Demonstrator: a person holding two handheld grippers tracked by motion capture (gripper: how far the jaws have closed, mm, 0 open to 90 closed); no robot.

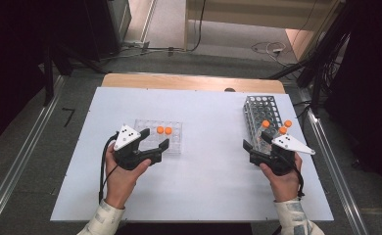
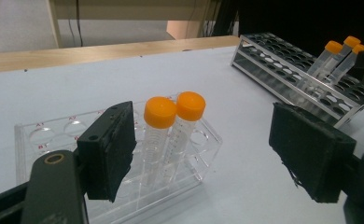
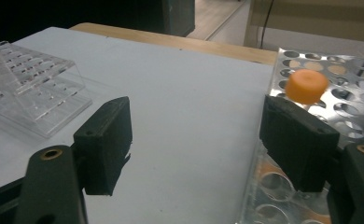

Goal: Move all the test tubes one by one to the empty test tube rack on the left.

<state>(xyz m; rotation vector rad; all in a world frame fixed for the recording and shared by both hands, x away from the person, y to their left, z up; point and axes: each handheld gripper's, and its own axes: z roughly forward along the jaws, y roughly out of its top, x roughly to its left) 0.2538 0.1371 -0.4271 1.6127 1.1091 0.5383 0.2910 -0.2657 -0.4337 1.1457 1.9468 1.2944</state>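
Observation:
Two orange-capped tubes point(image 2: 173, 126) stand upright side by side in a clear plastic rack point(image 2: 40, 140); from above the rack point(image 1: 177, 141) sits left of the table's middle. My left gripper point(image 2: 208, 144) is open just in front of the tubes, its pads apart from them and nothing held. From above, this gripper point(image 1: 154, 139) is at the rack's near edge. A metal rack point(image 1: 262, 108) on the right holds three orange-capped tubes point(image 1: 282, 130), leaning. My right gripper point(image 1: 260, 144) is open at that rack's near left corner. One orange cap point(image 3: 307, 86) shows just above its right jaw, with nothing between the jaws.
A white board point(image 1: 203, 176) covers the wooden table point(image 1: 189, 81). Between the two racks lies bare board. Cables run across the floor beyond the table, and metal rails point(image 1: 328, 161) line both sides.

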